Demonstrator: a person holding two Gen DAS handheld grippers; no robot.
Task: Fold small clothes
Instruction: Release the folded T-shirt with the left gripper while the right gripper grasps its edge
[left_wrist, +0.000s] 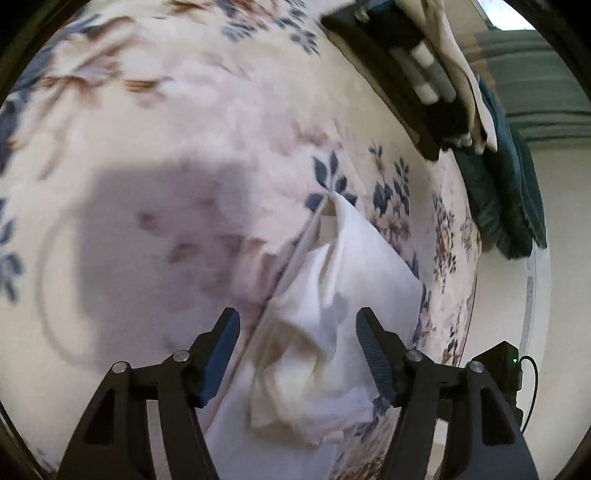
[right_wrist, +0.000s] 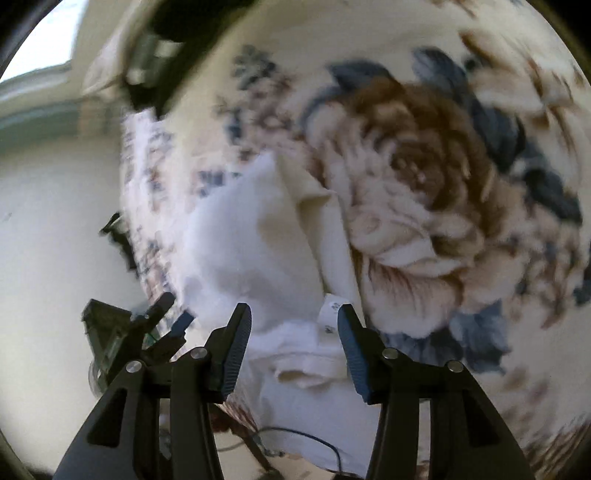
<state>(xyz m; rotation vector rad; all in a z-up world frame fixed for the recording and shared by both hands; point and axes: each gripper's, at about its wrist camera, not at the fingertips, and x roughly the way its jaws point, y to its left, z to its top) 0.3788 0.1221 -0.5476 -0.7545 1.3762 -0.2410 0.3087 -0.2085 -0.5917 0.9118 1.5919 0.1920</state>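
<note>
A small white garment (left_wrist: 332, 302) lies crumpled on a floral blanket (left_wrist: 177, 155) near the bed's edge. My left gripper (left_wrist: 297, 325) is open, its jaws to either side of the garment's bunched lower part, just above it. In the right wrist view the same white garment (right_wrist: 255, 236) lies on the blanket (right_wrist: 424, 177), with a small label (right_wrist: 330, 314) showing. My right gripper (right_wrist: 294, 319) is open, jaws straddling the garment's folded edge by the label. The left gripper (right_wrist: 173, 314) shows at the lower left of that view.
A pile of dark and white clothes (left_wrist: 417, 70) and a teal piece (left_wrist: 506, 192) sit at the far edge of the bed. A pale floor (right_wrist: 55, 229) lies beyond the bed's edge. A thin black cable (right_wrist: 306, 441) runs below the garment.
</note>
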